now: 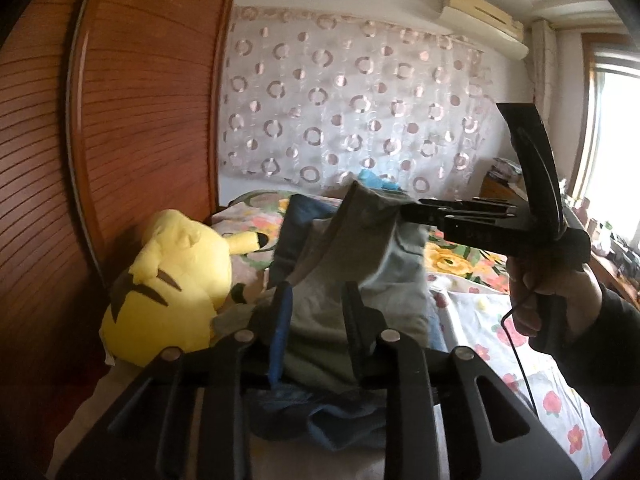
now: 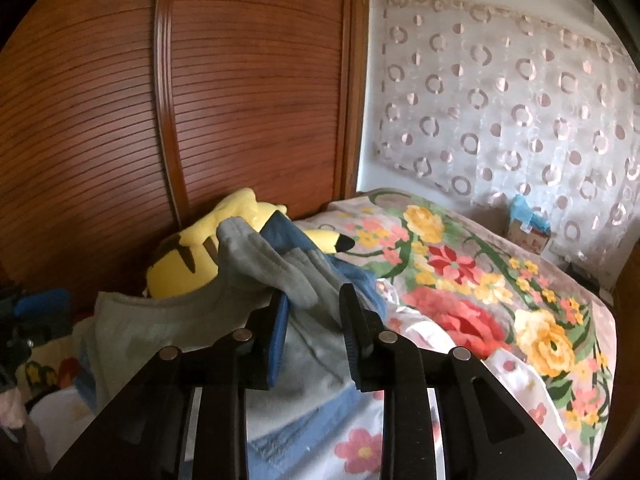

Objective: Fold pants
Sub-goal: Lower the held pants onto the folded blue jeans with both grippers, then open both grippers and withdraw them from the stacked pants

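The pants [image 1: 352,248] are grey with a blue lining and lie bunched on the bed, one part raised. My left gripper [image 1: 318,296] has its fingers apart, with grey cloth lying loosely in the gap between them. In the left wrist view my right gripper [image 1: 406,210] reaches in from the right, held by a hand [image 1: 552,288], its tips at the raised edge of the cloth. In the right wrist view the right gripper [image 2: 314,300] also stands parted, and a fold of the pants [image 2: 272,256] runs between the fingers and sticks up beyond them.
A yellow plush toy [image 1: 176,280] lies against the wooden slatted wardrobe [image 1: 140,100], just left of the pants. The bed carries a flowered cover [image 2: 460,272]. A sheer curtain with rings [image 1: 360,112] hangs behind it. A window [image 1: 616,140] is at the right.
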{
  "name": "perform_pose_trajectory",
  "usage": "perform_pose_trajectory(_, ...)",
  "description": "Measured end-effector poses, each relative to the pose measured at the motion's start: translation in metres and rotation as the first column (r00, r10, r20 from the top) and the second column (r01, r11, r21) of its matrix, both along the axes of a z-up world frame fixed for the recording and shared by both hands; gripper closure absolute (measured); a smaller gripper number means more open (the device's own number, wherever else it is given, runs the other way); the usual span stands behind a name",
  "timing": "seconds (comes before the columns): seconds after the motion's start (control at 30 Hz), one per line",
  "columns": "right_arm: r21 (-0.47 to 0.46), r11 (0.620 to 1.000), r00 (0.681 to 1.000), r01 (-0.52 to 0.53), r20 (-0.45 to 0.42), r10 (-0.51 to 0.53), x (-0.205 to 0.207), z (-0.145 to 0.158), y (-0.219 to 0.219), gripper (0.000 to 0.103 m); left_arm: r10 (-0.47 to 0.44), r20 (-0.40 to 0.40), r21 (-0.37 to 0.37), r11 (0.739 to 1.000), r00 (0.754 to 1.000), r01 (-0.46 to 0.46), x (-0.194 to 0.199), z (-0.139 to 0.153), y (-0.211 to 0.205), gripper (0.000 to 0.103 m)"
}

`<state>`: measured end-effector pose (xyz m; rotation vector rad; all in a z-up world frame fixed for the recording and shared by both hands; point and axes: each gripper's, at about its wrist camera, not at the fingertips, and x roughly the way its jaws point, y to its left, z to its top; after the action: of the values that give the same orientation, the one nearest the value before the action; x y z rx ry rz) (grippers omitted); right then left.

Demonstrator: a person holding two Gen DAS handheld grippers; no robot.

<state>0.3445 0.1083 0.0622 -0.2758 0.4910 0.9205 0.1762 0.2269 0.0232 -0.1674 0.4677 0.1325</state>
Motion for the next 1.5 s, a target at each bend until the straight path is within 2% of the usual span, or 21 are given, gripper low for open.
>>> perform_pose_trajectory(0.07,0.007,1.000,1.000,-0.005,-0.012,0.005,0.000,0.000,-0.003,0.072,-0.014,-0.010,0.009,1.000,1.000,0.014,0.006,-0.001,-0.005,0.078)
perform_pose_trajectory(0.13,0.000,1.000,1.000,-0.008,-0.004,0.008,-0.001,0.000,-0.003,0.055,-0.031,-0.029,0.016,0.999,0.999,0.031,0.013,-0.007,-0.009,0.078)
perform_pose_trajectory(0.17,-0.003,1.000,1.000,-0.004,0.005,0.004,-0.002,0.001,-0.003,0.054,-0.033,-0.039,0.017,0.999,0.999,0.034,0.015,-0.009,-0.010,0.078)
perform_pose_trajectory(0.4,-0.006,0.999,0.999,-0.044,-0.020,0.044,-0.001,-0.005,-0.004,0.053,-0.016,-0.143,0.016,1.000,0.990,0.018,0.028,-0.038,-0.005,0.078)
perform_pose_trajectory(0.5,-0.031,0.997,0.995,-0.070,-0.076,0.067,0.004,-0.019,-0.005,0.060,-0.020,-0.161,0.016,1.000,0.987,0.023,0.030,-0.044,-0.005,0.077)
perform_pose_trajectory(0.6,-0.063,0.997,0.993,-0.033,-0.114,0.025,0.015,-0.036,-0.002,0.060,-0.035,-0.178,0.013,0.999,0.983,0.038,0.032,-0.051,-0.008,0.072)
perform_pose_trajectory(0.83,-0.017,1.000,0.977,0.019,-0.210,-0.022,0.041,-0.053,-0.003,0.060,-0.065,-0.200,0.020,0.997,0.978,0.070,0.034,-0.048,-0.015,0.065)
perform_pose_trajectory(1.17,0.032,0.996,0.987,0.081,-0.145,-0.076,-0.011,-0.018,-0.047,0.060,-0.060,-0.172,0.042,0.997,0.983,0.068,0.008,-0.026,-0.024,0.064)
perform_pose_trajectory(1.5,0.069,0.989,0.988,0.132,-0.095,-0.125,-0.090,0.010,-0.100,0.060,-0.140,-0.096,0.023,0.989,0.986,0.143,-0.036,0.002,-0.047,0.056)
